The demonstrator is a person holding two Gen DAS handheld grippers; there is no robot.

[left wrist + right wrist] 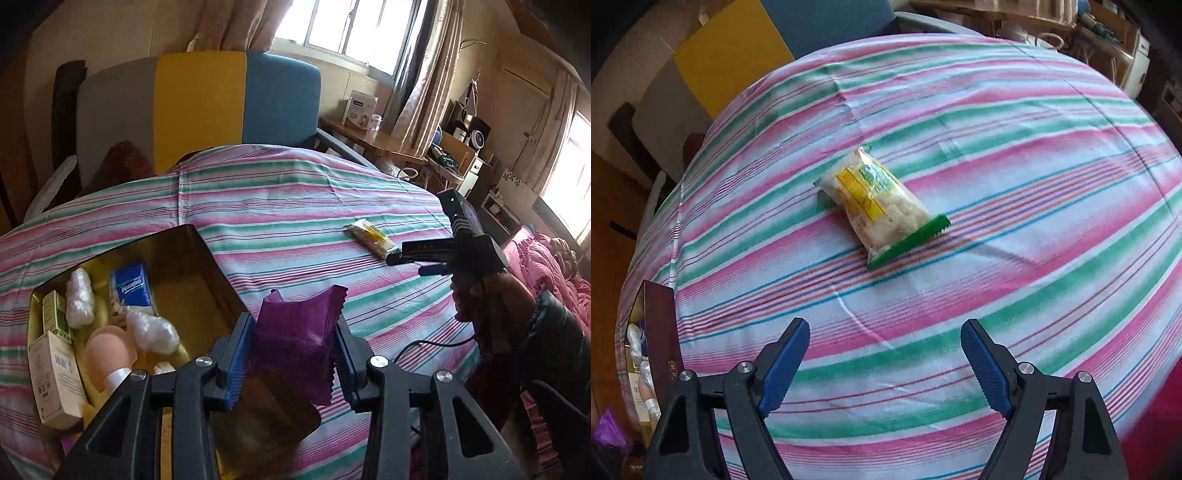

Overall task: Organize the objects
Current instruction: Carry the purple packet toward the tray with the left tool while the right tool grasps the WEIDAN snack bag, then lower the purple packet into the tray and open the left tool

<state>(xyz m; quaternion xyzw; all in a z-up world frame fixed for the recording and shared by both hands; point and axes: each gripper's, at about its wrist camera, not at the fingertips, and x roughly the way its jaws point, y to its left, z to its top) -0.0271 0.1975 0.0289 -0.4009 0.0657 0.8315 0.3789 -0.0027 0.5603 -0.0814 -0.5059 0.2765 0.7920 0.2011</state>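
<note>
My left gripper (293, 328) is shut on a purple foil packet (301, 332), which it holds above the near right corner of a gold tin box (207, 258). In the box lie a blue tissue pack (131, 288), white wrapped lumps (79, 299), a pink round item (107, 350) and small cartons (51, 373). A clear snack packet with yellow print and a green end (879, 206) lies on the striped cloth (1034, 184). My right gripper (884, 332) hangs open above the cloth, short of that packet, nothing between its fingers. The left wrist view shows the right gripper (417, 258) beside the snack packet (373, 238).
The striped cloth (295, 192) covers a round table. A grey, yellow and blue chair back (199, 107) stands behind it. A wooden desk with boxes (369, 136) and cluttered shelves are at the far right. Pink bedding (546, 266) lies to the right. The box's dark wall (661, 332) shows at left.
</note>
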